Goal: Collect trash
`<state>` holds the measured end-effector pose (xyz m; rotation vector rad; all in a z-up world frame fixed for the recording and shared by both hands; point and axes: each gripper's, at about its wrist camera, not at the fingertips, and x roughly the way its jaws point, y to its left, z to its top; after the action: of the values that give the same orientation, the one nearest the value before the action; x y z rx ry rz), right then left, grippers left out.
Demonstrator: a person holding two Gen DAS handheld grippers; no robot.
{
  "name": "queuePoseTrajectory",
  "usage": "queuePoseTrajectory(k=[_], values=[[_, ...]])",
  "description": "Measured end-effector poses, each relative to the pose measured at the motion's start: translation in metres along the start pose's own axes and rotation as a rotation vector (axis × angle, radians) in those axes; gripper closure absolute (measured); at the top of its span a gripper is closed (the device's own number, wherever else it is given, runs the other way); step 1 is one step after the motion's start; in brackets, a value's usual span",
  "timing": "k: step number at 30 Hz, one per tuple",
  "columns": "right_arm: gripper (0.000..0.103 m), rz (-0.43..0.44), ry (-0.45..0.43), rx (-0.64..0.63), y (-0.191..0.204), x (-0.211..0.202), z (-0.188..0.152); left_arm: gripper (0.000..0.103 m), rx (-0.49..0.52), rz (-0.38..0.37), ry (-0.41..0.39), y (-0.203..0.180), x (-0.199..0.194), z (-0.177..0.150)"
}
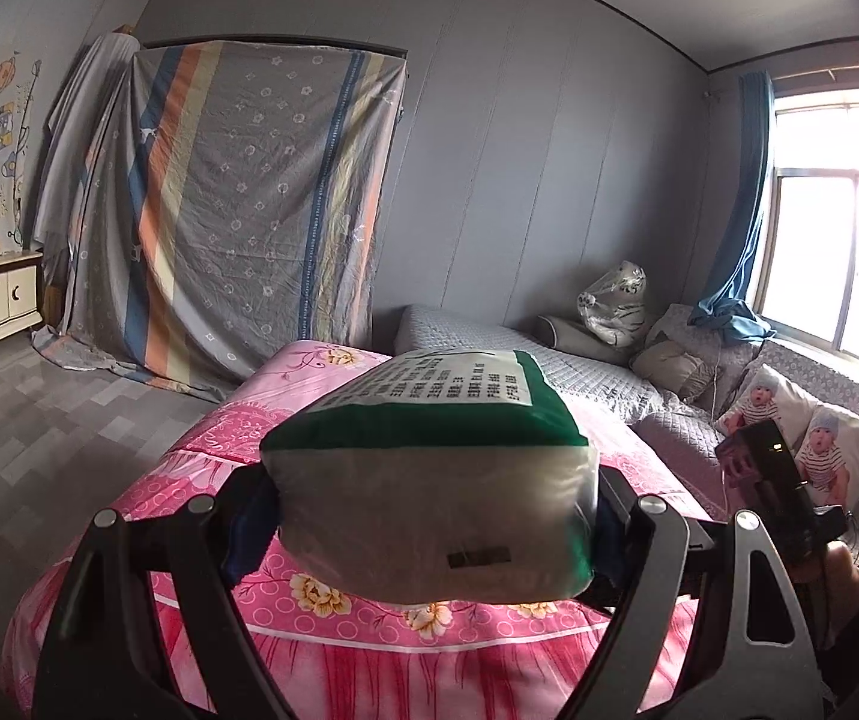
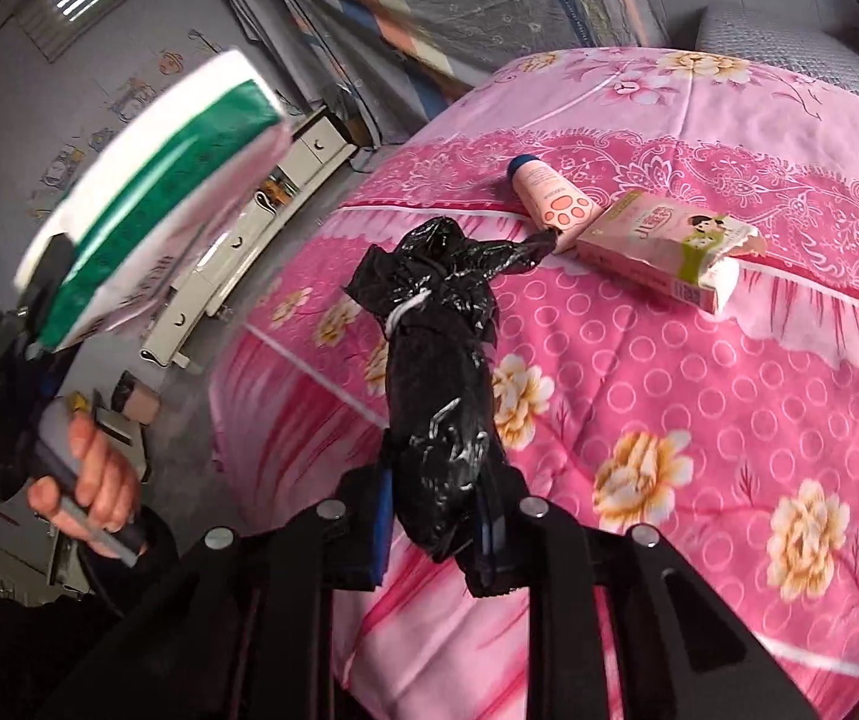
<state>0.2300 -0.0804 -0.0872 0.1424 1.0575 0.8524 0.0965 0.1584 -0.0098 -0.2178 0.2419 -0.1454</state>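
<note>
My left gripper (image 1: 435, 516) is shut on a white and green tissue pack (image 1: 429, 462), held in the air above the pink flowered bed cover (image 1: 339, 612). The pack also shows in the right wrist view (image 2: 153, 198), up at the left. My right gripper (image 2: 438, 516) is shut on a rolled black plastic bag (image 2: 441, 360) tied with a white band, held over the bed cover (image 2: 699, 420). On the cover beyond the bag lie a pink hand-cream tube (image 2: 549, 198) and a torn pink and green carton (image 2: 663, 246), side by side.
A striped sheet (image 1: 237, 204) hangs over furniture at the back. Grey bedding, pillows (image 1: 789, 420) and a window (image 1: 837, 228) are at the right. A low white cabinet (image 2: 231, 264) stands on the grey floor left of the bed.
</note>
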Motion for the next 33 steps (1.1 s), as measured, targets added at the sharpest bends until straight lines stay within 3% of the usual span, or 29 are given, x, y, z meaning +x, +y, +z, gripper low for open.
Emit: queuePoseTrajectory(k=[5, 13, 23, 33], values=[[0.083, 0.024, -0.112, 0.009, 0.003, -0.059, -0.030, 0.025, 0.012, -0.018, 0.015, -0.025, 0.002, -0.001], [0.083, -0.008, -0.307, 0.126, -0.031, -0.135, -0.073, 0.025, 0.047, -0.109, 0.060, -0.083, 0.008, 0.001], [0.083, -0.120, -0.495, 0.240, -0.074, -0.214, -0.124, 0.025, 0.138, -0.241, 0.102, -0.160, 0.015, 0.001], [0.083, -0.222, -0.616, 0.343, -0.112, -0.268, -0.171, 0.024, 0.244, -0.408, 0.134, -0.245, 0.028, -0.006]])
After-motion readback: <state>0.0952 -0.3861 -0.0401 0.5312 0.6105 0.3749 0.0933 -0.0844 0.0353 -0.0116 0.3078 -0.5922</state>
